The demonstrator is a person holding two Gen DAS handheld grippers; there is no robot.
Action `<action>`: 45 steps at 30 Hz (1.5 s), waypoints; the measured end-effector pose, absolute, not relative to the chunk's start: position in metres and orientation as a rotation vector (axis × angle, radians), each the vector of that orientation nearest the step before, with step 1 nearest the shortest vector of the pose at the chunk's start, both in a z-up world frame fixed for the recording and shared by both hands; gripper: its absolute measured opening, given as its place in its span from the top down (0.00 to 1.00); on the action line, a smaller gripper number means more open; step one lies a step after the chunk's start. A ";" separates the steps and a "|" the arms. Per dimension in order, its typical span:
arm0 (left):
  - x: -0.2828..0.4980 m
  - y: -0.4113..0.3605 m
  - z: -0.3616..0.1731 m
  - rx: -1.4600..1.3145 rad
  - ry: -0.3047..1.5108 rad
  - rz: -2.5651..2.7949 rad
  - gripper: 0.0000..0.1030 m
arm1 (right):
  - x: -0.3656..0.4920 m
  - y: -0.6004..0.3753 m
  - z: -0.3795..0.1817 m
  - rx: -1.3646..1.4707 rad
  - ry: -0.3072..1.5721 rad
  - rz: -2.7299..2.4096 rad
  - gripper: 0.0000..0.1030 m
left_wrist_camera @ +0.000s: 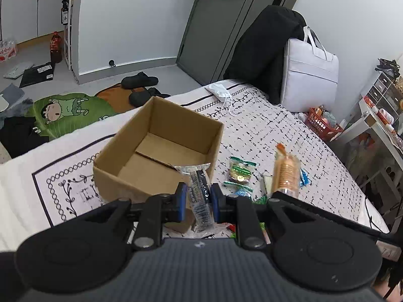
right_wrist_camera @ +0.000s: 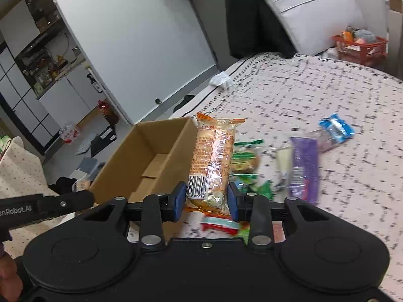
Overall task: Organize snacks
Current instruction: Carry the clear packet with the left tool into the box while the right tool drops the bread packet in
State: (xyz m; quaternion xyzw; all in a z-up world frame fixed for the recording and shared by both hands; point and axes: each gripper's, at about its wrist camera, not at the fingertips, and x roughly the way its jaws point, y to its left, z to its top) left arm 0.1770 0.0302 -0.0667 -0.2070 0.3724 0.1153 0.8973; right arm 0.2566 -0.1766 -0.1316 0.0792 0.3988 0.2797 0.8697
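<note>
Both wrist views look steeply down along their own jaws, close over the bed [left_wrist_camera: 264,125]. They share the cardboard box [left_wrist_camera: 161,151], at frame centre in the left view and centre-left in the right.

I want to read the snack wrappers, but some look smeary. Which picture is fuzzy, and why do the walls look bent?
Right wrist view: the purple packet and blue packet on the bed are smeared by motion blur, while the orange-wrapped cake held in the right gripper stays sharp. Left wrist view: mostly crisp. Both views: the fisheye lens bends the walls.
</note>
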 end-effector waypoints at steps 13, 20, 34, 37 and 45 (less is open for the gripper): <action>0.197 0.080 -0.077 -0.427 0.812 0.247 0.81 | 0.252 -0.128 -0.124 0.158 0.834 0.630 0.67; 0.209 0.098 -0.088 -0.415 0.859 0.243 0.81 | 0.258 -0.111 -0.126 0.154 0.855 0.635 0.67; 0.227 0.116 -0.098 -0.376 0.941 0.256 0.78 | 0.259 -0.082 -0.135 0.125 0.904 0.674 0.66; 0.228 0.118 -0.096 -0.374 0.949 0.270 0.76 | 0.259 -0.079 -0.137 0.116 0.910 0.689 0.64; 0.219 0.117 -0.091 -0.372 0.955 0.294 0.55 | 0.254 -0.082 -0.136 0.107 0.907 0.677 0.57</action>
